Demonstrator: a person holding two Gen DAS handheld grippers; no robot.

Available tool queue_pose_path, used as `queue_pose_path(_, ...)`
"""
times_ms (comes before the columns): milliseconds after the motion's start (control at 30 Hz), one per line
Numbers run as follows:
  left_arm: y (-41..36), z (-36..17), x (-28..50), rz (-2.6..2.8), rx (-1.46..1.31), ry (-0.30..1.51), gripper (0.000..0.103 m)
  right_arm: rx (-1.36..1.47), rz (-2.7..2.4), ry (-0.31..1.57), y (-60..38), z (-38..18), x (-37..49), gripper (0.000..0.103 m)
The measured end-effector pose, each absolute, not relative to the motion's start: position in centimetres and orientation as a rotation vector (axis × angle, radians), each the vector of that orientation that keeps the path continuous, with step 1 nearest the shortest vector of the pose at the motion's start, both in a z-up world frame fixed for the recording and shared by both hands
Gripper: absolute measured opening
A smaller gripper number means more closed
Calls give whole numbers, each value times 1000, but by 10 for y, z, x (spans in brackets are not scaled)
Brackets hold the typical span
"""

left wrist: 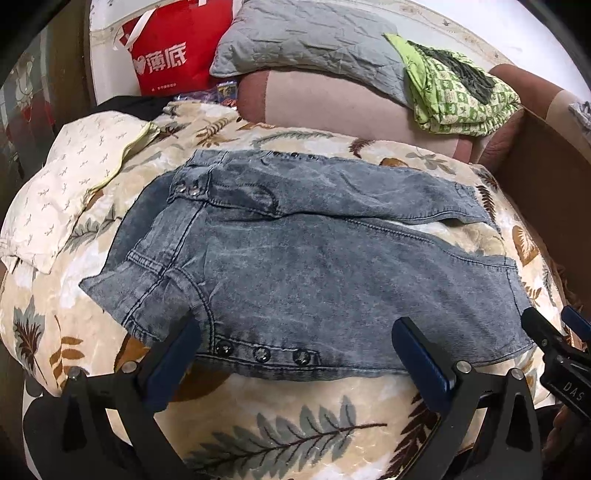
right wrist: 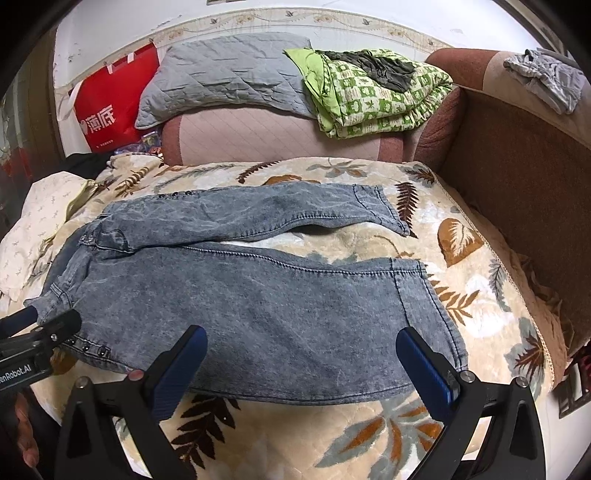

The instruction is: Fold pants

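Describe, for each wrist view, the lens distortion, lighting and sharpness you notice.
Left wrist view: fisheye bends the leaf-print blanket into a dome, corners vignette black, soft indoor light, the jeans sharp. Right wrist view: same bulge and dark corners, the white wall bright, the jeans' stitching crisp.

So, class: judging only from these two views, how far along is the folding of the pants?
Done: the jeans lie spread flat on the leaf-print blanket, legs apart, waist to the left. No fold shows yet. In hand: the left gripper and right gripper sit at the near edge with jaws open, holding nothing. Left: every fold, likely starting with one leg over the other.
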State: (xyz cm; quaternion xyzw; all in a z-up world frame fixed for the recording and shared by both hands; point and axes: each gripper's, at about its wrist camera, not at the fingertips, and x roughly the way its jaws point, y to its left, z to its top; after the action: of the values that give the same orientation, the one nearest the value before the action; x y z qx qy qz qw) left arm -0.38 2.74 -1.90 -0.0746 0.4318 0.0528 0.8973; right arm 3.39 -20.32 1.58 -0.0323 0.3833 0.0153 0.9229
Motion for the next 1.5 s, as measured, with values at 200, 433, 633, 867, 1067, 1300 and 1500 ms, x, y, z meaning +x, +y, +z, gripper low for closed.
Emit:
queue_pose_path(200,28,-19,-4,115,-154,895,103,-57,31,787,-206,15,34,103)
queue_pose_path(433,27,-15,-5,109,-148,882,103,-59,36,778,-202,19,32,103)
queue_pose_path(633,26,-13,-6,106,-146,881,103,-59,38,778,-201,20,32,103)
queue_pose_path(867,31,-13,-5,76,-170,894,103,-50,44,781,-201,20,31,103)
queue_pose_path(1067,123,-33,-5,205,-454,929,103,346,72,914,-293,-1,42,103)
queue_pose_path(1300,202,-65,-10,363,-662,928,103,824,-51,1004,-416,-52,31,98)
queue_pose_path(1500,197,-68,0,351,-647,927,102,895,-31,1038,-421,-73,50,69)
